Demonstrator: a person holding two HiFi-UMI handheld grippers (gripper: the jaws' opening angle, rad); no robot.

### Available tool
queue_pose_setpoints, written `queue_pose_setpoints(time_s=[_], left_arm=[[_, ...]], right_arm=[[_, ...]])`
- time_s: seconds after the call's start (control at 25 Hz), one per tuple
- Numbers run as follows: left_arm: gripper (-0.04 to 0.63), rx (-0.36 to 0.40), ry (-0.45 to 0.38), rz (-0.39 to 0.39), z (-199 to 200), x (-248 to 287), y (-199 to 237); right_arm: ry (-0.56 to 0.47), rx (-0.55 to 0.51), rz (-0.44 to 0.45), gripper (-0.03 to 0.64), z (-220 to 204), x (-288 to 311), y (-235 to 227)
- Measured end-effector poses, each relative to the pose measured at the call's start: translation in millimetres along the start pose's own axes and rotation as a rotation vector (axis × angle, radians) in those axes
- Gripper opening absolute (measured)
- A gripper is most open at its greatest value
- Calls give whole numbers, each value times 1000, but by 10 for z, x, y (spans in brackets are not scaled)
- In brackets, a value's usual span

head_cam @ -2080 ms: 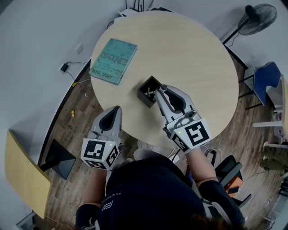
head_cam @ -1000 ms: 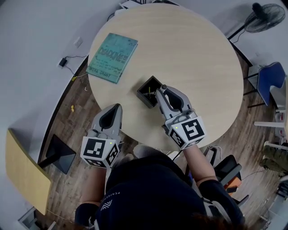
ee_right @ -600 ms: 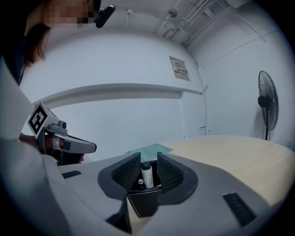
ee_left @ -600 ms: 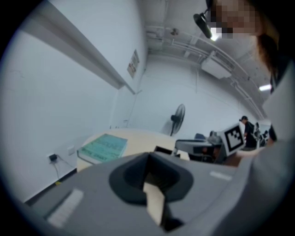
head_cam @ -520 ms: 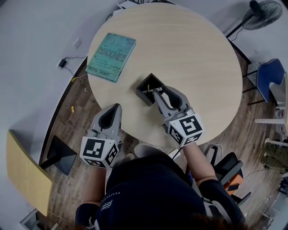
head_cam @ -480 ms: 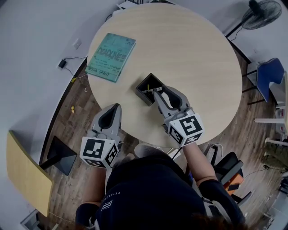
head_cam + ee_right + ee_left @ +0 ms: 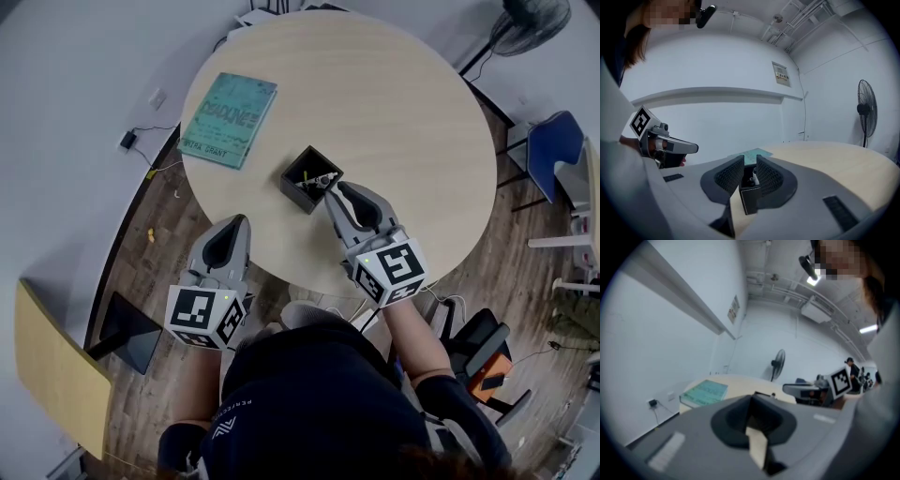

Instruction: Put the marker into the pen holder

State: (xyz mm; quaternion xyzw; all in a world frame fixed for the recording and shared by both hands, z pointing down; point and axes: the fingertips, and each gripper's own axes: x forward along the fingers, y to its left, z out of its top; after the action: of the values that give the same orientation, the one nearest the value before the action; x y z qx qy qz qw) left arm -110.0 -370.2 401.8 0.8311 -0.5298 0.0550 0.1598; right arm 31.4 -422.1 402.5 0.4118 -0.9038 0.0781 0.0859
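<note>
A black square pen holder (image 7: 307, 178) stands on the round wooden table (image 7: 412, 122), near its front edge. The marker (image 7: 323, 179) leans in the holder's right corner, its pale top showing (image 7: 753, 177). My right gripper (image 7: 330, 188) hovers just short of the holder's near right side. It is open and its jaws are closing, with nothing between them; the holder (image 7: 749, 199) shows through the gap (image 7: 750, 164). My left gripper (image 7: 238, 225) is shut and empty, off the table's front left edge (image 7: 751, 398).
A teal book (image 7: 230, 120) lies at the table's left side. Beyond the table stand a fan (image 7: 525, 17) at the back right and a blue chair (image 7: 553, 169) at the right. A wooden board (image 7: 47, 375) leans at the lower left, over the wood floor.
My right gripper has let go of the marker, which now rests in the holder, and its tips have drawn back a little. The left gripper has stayed put.
</note>
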Motion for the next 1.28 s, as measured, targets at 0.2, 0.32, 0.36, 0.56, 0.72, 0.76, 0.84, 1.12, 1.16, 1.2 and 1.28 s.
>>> queue_pose_setpoints(time_s=[0.2, 0.32, 0.36, 0.56, 0.72, 0.76, 0.84, 1.12, 1.16, 1.2, 1.28], left_arm=[[8, -3, -21, -5, 24, -125, -20], [8, -4, -33, -16, 29, -198, -38], [8, -4, -37, -21, 31, -223, -46], [8, -5, -53, -43, 26, -326, -104], [8, 1, -57, -61, 5, -440, -164], [8, 2, -56, -63, -3, -474, -178], [8, 6, -54, -66, -22, -545, -200], [8, 16, -51, -64, -85, -779, -240], [8, 16, -51, -63, -92, -804, -244], [8, 17, -51, -62, -99, -828, -250], [8, 18, -52, -61, -114, -871, -265]], right_arm=[[-8, 9, -23, 48, 41, -155, 69], [-7, 6, -44, 35, 49, -254, 115], [-7, 7, -53, 31, 51, -289, 129], [-7, 8, -89, 17, 48, -461, 209], [-7, 18, -102, 11, 4, -579, 313], [-8, 22, -104, 8, -5, -610, 341], [-11, 33, -108, 3, -23, -667, 396], [9, 49, -122, 2, -95, -841, 573], [12, 51, -123, 1, -104, -864, 591], [15, 53, -124, 0, -111, -889, 606], [17, 53, -127, 0, -123, -938, 632]])
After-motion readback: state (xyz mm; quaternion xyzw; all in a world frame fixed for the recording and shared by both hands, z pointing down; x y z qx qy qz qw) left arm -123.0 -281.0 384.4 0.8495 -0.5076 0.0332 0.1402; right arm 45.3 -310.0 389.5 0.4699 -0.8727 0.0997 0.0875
